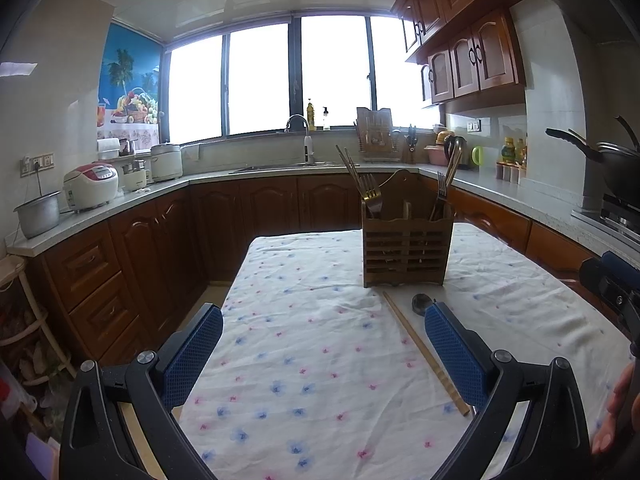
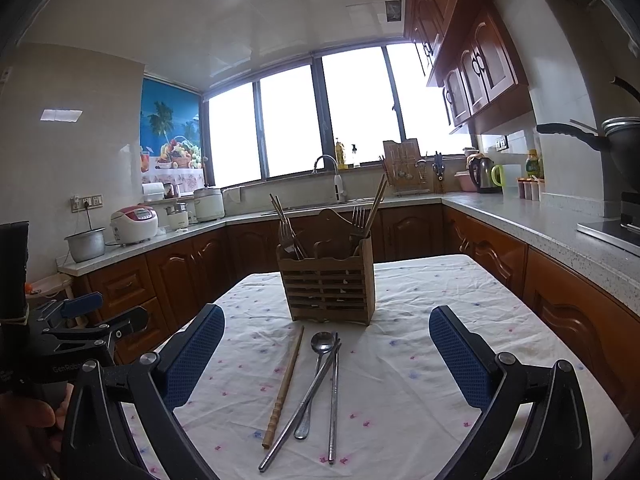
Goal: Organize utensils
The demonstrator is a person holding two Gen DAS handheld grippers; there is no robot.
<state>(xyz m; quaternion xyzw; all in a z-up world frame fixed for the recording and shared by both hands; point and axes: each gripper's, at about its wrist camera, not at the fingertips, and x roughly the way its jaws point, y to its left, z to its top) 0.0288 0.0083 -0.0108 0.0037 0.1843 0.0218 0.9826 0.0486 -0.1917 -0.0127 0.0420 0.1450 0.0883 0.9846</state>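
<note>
holder (image 2: 328, 284) held forks, chopsticks | spoon (image 2: 320, 360), three chopsticks lay loose (tabletop (image 2: 420, 360)) | left gripper (image 1: 324, 356), right gripper (image 2: 326, 356) wide, empty

Floral tablecloth (image 2: 420, 392) over the table. Behind, on the grey counter (image 1: 132, 196): red-and-white rice cooker (image 1: 91, 186), bare metal pot (image 1: 38, 214) just beside it, white cooker (image 1: 166, 162) farther along. Faucet (image 2: 329, 168) beneath the windows (image 2: 292, 120). Kettle (image 2: 482, 174) toward the right; dark wok (image 1: 618, 168) at the stove.
</note>
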